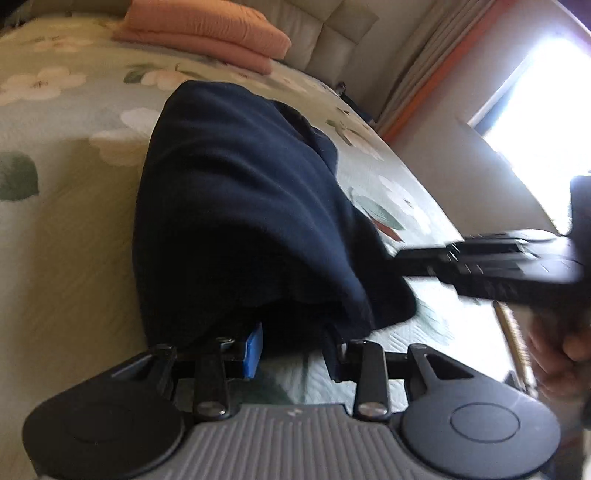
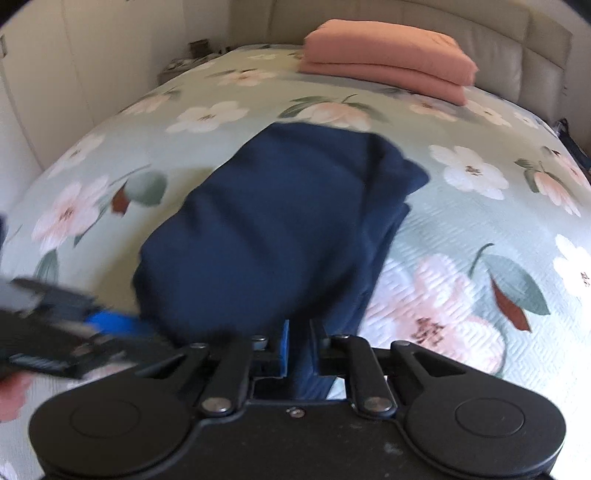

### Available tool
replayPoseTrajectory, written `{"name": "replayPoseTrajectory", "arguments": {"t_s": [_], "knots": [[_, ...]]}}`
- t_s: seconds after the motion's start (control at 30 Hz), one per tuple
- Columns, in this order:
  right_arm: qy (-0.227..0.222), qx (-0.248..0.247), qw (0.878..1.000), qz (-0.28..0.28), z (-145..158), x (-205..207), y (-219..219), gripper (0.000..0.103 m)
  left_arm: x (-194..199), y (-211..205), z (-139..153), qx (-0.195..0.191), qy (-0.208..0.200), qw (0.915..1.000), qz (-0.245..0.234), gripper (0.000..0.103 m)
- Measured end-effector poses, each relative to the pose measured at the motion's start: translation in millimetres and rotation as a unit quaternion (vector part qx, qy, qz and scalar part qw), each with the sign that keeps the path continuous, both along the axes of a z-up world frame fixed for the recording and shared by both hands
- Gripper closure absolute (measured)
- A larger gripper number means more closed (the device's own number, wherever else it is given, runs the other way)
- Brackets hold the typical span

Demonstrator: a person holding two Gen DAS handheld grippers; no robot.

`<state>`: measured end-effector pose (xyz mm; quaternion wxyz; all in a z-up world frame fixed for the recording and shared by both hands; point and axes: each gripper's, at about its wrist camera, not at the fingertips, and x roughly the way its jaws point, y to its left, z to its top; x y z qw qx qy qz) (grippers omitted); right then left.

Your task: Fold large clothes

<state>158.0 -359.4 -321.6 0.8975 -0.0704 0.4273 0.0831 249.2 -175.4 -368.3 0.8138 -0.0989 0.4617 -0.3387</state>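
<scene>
The navy garment [image 2: 280,221] lay bunched mid-bed on the floral bedspread [image 2: 480,229], its near edge lifted. The right gripper [image 2: 299,347] was pinched shut on a fold of that edge. The left gripper [image 1: 295,350] stood partly open under the draped hem; whether it gripped cloth I cannot tell. The fabric looked soft, limp and light, best taken at corners or hems

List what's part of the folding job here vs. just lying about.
In the job:
- dark navy fabric garment, bunched on the bed
- left gripper, garment edge draped over its fingers
- right gripper, pinching navy cloth

Lying about:
- folded salmon-pink blanket stack
- floral green quilted bedspread
- beige padded headboard
</scene>
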Motion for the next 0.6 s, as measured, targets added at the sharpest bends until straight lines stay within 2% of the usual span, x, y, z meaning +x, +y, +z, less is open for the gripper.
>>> {"name": "replayPoseTrajectory", "arguments": {"t_s": [0.07,0.1,0.17,0.27,0.37,0.43,0.53,0.6], "knots": [[0.005,0.001,1.000,-0.003,-7,3,7,0.088,4,-9,-9,0.016,-0.007,0.9997,0.017,0.070],[0.012,0.008,1.000,-0.007,-14,9,7,0.088,4,-13,-14,0.026,-0.014,0.9990,0.035,0.077],[0.037,0.010,0.999,-0.018,-32,21,7,0.088,7,-7,-18,0.053,-0.022,0.9943,0.090,0.100],[0.080,0.009,0.997,-0.018,-61,25,11,0.089,2,31,-19,0.013,-0.010,0.9880,0.154,0.100],[0.072,-0.026,0.997,-0.013,-77,20,21,0.093,-4,51,-22,0.007,-0.012,0.9861,0.166,0.099],[0.072,-0.026,0.997,-0.027,-76,21,20,0.102,-3,59,-25,-0.004,-0.002,0.9855,0.169,0.099],[0.079,-0.025,0.995,-0.048,-74,19,13,0.103,-8,60,-14,0.017,-0.016,0.9902,0.138,0.100],[0.086,-0.044,0.993,-0.065,-67,16,6,0.103,-13,61,6,0.062,-0.033,0.9927,0.097,0.096]]}}
